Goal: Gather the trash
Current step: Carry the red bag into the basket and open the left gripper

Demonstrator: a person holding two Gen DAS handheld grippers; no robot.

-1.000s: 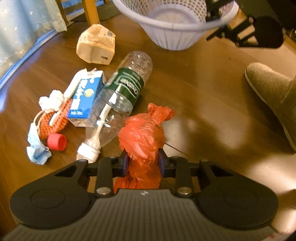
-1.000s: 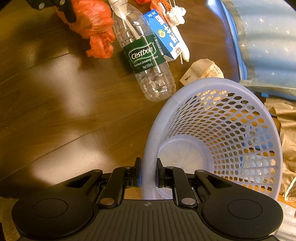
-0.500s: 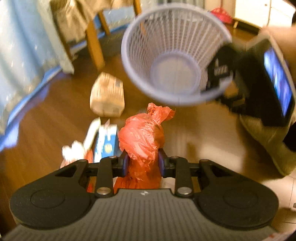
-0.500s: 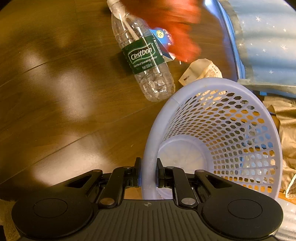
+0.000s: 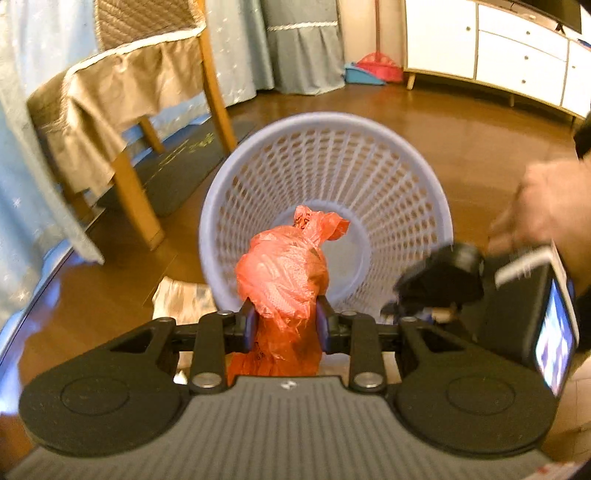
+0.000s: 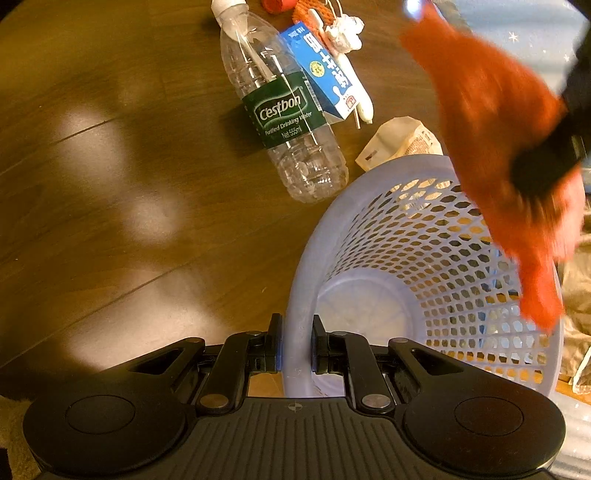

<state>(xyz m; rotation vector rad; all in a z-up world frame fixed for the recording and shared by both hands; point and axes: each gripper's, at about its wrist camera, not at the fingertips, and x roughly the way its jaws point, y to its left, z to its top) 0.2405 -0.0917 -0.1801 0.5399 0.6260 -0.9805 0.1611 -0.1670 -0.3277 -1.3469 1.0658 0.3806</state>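
Note:
My left gripper point(image 5: 284, 325) is shut on a crumpled orange plastic bag point(image 5: 284, 273), held in the air right in front of the open mouth of the lilac mesh basket point(image 5: 417, 206). In the right wrist view the same orange bag point(image 6: 487, 122) shows as a blur over the far side of the basket point(image 6: 436, 236). My right gripper point(image 6: 295, 347) is shut on the basket's near rim and holds it tilted. On the floor lie a clear water bottle point(image 6: 284, 110), a blue milk carton point(image 6: 325, 77) and a crumpled beige wrapper point(image 6: 399, 140).
A chair with a gold cover point(image 5: 110, 92) stands at the left on wooden legs, beside blue curtains. A white cabinet point(image 5: 517, 55) lines the far right wall. A hand point(image 5: 546, 206) holds the right gripper's body point(image 5: 480, 295). Small white and red scraps point(image 6: 332, 22) lie beyond the carton.
My left gripper lifted the orange bag off the floor and carried it up to the basket's mouth. The basket stayed gripped by the right gripper, tilted toward the bag.

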